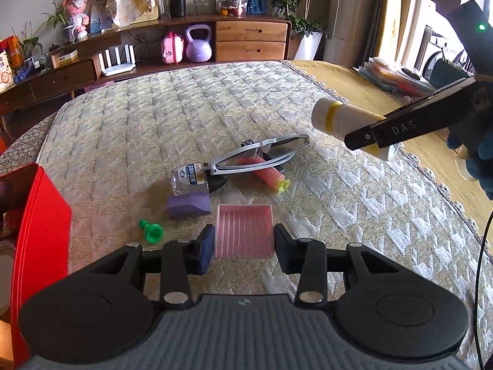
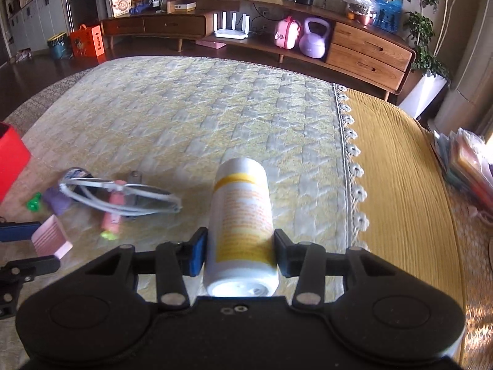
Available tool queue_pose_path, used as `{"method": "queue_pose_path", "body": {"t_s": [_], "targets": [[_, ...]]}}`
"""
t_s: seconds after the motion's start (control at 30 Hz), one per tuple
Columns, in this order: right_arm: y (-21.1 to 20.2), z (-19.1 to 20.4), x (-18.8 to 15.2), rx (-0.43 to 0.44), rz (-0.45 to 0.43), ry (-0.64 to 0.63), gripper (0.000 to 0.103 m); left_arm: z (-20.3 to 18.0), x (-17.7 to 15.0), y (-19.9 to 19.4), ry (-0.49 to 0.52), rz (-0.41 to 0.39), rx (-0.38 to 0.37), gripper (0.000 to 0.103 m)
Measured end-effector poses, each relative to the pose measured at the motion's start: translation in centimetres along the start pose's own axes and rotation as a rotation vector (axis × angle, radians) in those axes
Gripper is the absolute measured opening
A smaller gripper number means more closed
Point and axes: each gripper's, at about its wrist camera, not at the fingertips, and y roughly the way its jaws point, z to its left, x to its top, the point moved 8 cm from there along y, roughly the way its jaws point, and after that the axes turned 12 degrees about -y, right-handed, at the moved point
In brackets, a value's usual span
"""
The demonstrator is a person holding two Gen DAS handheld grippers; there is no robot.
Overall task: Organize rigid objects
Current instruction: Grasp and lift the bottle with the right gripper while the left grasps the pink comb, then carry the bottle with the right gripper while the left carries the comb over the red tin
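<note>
My left gripper (image 1: 244, 243) is shut on a pink ribbed box (image 1: 244, 231), held just above the quilted bed; the box also shows in the right wrist view (image 2: 50, 240). My right gripper (image 2: 239, 248) is shut on a white bottle with a yellow band (image 2: 240, 215), held in the air at the right in the left wrist view (image 1: 339, 117). On the bed lie silver glasses (image 1: 262, 154), a clear small bottle (image 1: 189, 180), a pink tube with a yellow-green tip (image 1: 268, 174), a purple block (image 1: 188, 205) and a green funnel-shaped piece (image 1: 152, 231).
A red box (image 1: 37, 231) stands at the left edge of the bed. A yellow blanket (image 2: 400, 185) covers the bed's right part. A wooden sideboard (image 1: 246, 40) with a purple kettlebell stands behind. Stacked packets (image 2: 468, 160) lie at the far right.
</note>
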Motion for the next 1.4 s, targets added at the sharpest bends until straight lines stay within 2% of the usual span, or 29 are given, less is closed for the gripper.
{"method": "queue_pose_path", "body": {"t_s": [0.5, 0.87, 1.1, 1.4], "targets": [[-8.8, 6.0, -0.2, 0.039, -0.09, 0.057, 0.045, 2.3, 1.2, -7.4, -0.075, -0.05, 0.001, 0.04], [-14.3, 12.7, 1.5, 0.108, -0.159, 0.047, 0.045, 6.7, 1.7, -13.8, -0.117, -0.101, 0.03, 0.04], [-15.9, 17.4, 3.5, 0.142, -0.185, 0.004, 0.045, 10.9, 1.2, -16.2, -0.15, -0.114, 0.068, 0.04], [-15.1, 23.2, 5.9, 0.184, -0.186, -0.039, 0.045, 16.8, 0.6, -17.8, -0.211, -0.122, 0.122, 0.04]]}}
